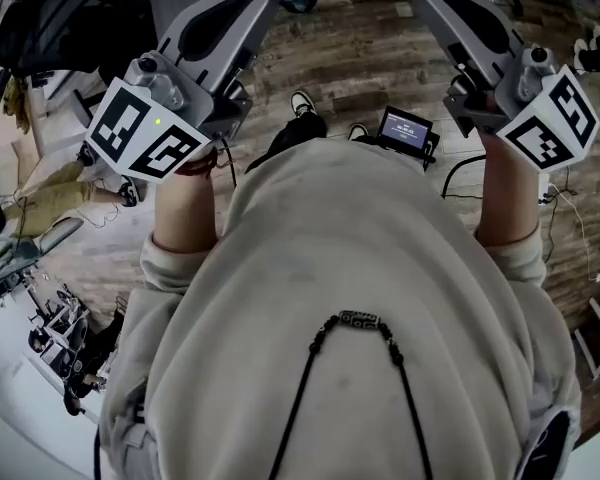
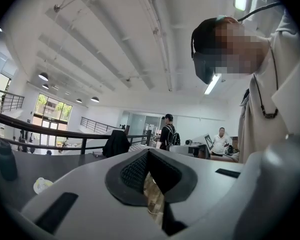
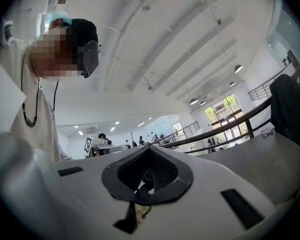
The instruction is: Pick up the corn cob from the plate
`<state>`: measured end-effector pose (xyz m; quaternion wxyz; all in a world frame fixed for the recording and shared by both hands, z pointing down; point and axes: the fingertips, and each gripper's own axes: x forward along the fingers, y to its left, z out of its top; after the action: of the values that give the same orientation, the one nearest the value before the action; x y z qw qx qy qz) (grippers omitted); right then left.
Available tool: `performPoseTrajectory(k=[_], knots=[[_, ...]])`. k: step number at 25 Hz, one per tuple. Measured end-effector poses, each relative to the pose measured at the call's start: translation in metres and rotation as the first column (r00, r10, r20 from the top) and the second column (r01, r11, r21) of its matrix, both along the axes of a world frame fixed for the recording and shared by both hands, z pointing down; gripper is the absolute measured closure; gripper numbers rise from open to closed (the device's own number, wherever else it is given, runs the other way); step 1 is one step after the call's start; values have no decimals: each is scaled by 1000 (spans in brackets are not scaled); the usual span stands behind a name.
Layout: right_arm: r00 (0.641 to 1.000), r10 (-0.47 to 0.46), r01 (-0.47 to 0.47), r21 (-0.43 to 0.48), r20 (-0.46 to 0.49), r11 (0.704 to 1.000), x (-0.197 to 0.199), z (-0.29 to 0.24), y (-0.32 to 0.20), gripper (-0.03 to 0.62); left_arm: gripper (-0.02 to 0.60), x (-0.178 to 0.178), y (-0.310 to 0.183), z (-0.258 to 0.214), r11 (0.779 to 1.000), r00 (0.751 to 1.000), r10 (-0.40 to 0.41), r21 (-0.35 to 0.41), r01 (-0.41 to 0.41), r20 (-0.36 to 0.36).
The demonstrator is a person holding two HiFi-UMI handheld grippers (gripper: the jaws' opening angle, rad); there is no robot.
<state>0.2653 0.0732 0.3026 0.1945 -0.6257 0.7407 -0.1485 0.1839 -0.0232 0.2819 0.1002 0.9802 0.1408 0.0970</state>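
The person is holding both grippers up in front of the chest. In the left gripper view the left gripper (image 2: 149,151) is showing its dark pads pressed together at the tips, with nothing between them. Only a sliver of wooden floor is showing through lower down. The right gripper (image 3: 150,149) is likewise sitting with its jaws together and empty.

In the head view each marker cube is standing above a bare forearm, the left cube (image 1: 145,133) on the left and the right cube (image 1: 555,118) on the right. A beige sweatshirt (image 1: 350,268) is filling the near part, with a black cord (image 1: 358,320) hanging down it. Beyond it, a sneaker (image 1: 302,103) and a small black device with a lit screen (image 1: 405,130) are showing over the plank floor (image 1: 360,48).

In the left gripper view a dark bottle (image 2: 5,160) is standing at the far left on a grey tabletop (image 2: 65,165). Near it a small white round thing (image 2: 40,185) is lying, with a yellowish bit on it. It is too small to tell whether that is the plate with the corn cob. A black jacket (image 2: 116,143) is hanging on a railing (image 2: 50,133) farther off.
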Motion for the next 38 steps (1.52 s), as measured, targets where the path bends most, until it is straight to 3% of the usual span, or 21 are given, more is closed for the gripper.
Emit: performPoseTrajectory(k=[5,12,17,22,28,35,38], knots=[[998,61,-61,-17,-28,998,-1,-9,-5,579,575,6,-11,-7,997,996,76,-26,-77,-42],[987,132,-136,-34,-94,990,-3,-46,-19,579,575,12,-24,-33,987,985,160,-7,-161,-67],[978,159,-165,-33,-133,986,-15,-77,-24,579,575,9,-35,-66,962,967,209,-145,-230,-145],[964,187,-197,-31,-190,980,-38,-122,-13,579,575,-7,-36,-99,961,957,214,-136,-243,-196],[957,166,-179,-34,-239,983,-55,-139,-42,579,575,-17,-53,-96,982,974,191,32,-188,-125],[959,104,-115,-27,-263,993,-83,-162,-63,578,575,-43,-55,-115,979,968,198,72,-189,-153],[967,104,-107,-2,-233,994,-85,-159,-70,577,575,-51,-55,-105,971,967,215,139,-196,-140]])
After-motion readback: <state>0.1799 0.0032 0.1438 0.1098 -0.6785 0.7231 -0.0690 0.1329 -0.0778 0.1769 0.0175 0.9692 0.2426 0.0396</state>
